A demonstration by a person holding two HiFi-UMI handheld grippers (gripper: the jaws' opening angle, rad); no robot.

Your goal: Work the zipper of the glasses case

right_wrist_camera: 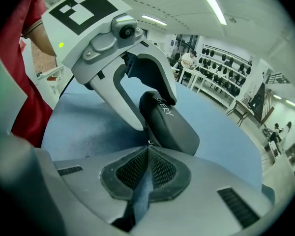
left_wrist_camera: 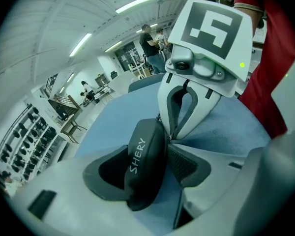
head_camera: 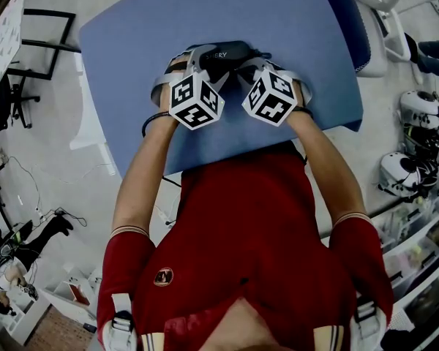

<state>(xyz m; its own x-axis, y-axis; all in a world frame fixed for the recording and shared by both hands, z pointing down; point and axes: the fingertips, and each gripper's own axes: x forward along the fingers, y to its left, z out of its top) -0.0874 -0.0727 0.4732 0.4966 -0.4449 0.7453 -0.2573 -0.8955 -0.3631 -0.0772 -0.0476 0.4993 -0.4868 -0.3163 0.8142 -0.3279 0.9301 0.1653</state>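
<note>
A black glasses case [head_camera: 223, 53] marked SHERY stands on edge on the blue table [head_camera: 154, 28]. In the left gripper view the glasses case [left_wrist_camera: 145, 166] sits between my left gripper's [left_wrist_camera: 147, 150] dark pads, which press on its two sides. My right gripper [right_wrist_camera: 148, 149] is shut, its pads meeting at the edge of the glasses case [right_wrist_camera: 174, 124], with a small metal zipper pull [right_wrist_camera: 148, 142] at the tips. Seen from the left, the right gripper [left_wrist_camera: 170, 137] touches the case's seam. In the head view both marker cubes hide most of the jaws.
The table's near edge runs just below my forearms. A blue padded chair [head_camera: 355, 20] stands at the far right corner, a black metal frame [head_camera: 36, 42] at the left. Helmets and gear [head_camera: 417, 145] lie on the floor to the right.
</note>
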